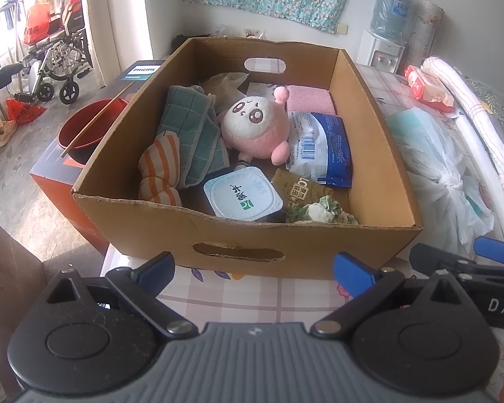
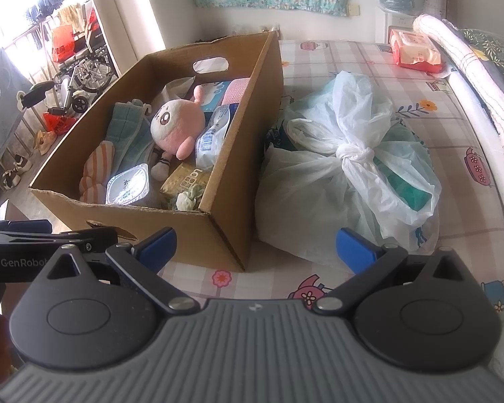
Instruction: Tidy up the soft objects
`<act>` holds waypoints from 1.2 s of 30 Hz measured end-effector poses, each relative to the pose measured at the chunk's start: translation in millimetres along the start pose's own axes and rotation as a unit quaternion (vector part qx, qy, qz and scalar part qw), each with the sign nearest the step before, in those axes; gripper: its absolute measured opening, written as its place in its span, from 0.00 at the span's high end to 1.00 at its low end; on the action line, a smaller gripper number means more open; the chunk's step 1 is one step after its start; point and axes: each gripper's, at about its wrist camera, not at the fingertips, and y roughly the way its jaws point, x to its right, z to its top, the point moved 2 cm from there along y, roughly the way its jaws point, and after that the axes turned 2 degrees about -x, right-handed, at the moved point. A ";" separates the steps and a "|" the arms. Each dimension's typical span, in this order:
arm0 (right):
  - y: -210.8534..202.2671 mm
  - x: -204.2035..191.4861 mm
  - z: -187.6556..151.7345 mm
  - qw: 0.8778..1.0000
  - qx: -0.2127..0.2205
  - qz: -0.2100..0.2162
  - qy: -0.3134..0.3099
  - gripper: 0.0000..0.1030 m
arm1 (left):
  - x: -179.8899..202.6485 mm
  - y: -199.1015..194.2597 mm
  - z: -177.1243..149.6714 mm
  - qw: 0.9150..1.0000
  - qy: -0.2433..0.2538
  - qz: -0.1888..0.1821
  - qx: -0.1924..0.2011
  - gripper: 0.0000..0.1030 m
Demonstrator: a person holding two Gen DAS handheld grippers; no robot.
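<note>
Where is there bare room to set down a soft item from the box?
Free: the checked bedsheet beyond the knotted plastic bag, bordered by the cardboard box and the wet-wipes pack; also the strip in front of the box. Crowded: the box interior around the pink plush.

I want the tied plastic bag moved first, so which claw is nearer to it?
Right. The right claw is open and points at the gap between the cardboard box and the tied plastic bag, just short of it. The left claw faces the box's front, further left.

A lived-in home bedroom: patterned bedsheet [image 2: 369, 63], folded quilt [image 2: 460, 53], water dispenser [image 1: 381, 50], wheelchair [image 1: 55, 63]
</note>
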 end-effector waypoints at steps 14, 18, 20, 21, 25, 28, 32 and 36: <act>2.2 -0.4 -0.6 1.000 -0.004 0.002 0.002 0.01 | 0.3 -0.4 -0.5 1.000 0.000 0.001 -0.003 0.02; 2.1 -0.1 -0.7 1.000 -0.004 0.002 0.002 0.01 | 0.3 -0.3 -0.5 1.000 0.000 0.001 -0.003 0.02; 2.1 -0.2 -0.7 1.000 -0.005 0.002 0.002 0.01 | 0.4 -0.2 -0.5 1.000 0.000 0.001 -0.003 0.02; 2.2 0.0 -0.7 1.000 -0.005 0.002 0.002 0.01 | 0.3 -0.2 -0.5 1.000 0.000 0.001 -0.003 0.02; 2.2 0.0 -1.4 1.000 -0.005 0.002 0.003 0.01 | 0.4 -0.2 -0.6 1.000 0.000 0.001 -0.003 0.02; 2.3 0.2 -1.4 1.000 -0.005 0.002 0.003 0.01 | 0.2 -0.2 -0.5 1.000 0.000 0.001 -0.003 0.02; 2.2 -0.2 -1.5 1.000 -0.006 0.003 0.003 0.01 | 0.6 0.3 -0.8 1.000 0.000 0.001 -0.003 0.02; 2.4 0.5 -1.6 1.000 -0.006 0.003 0.003 0.01 | 1.1 0.6 -1.6 1.000 0.000 0.001 -0.004 0.02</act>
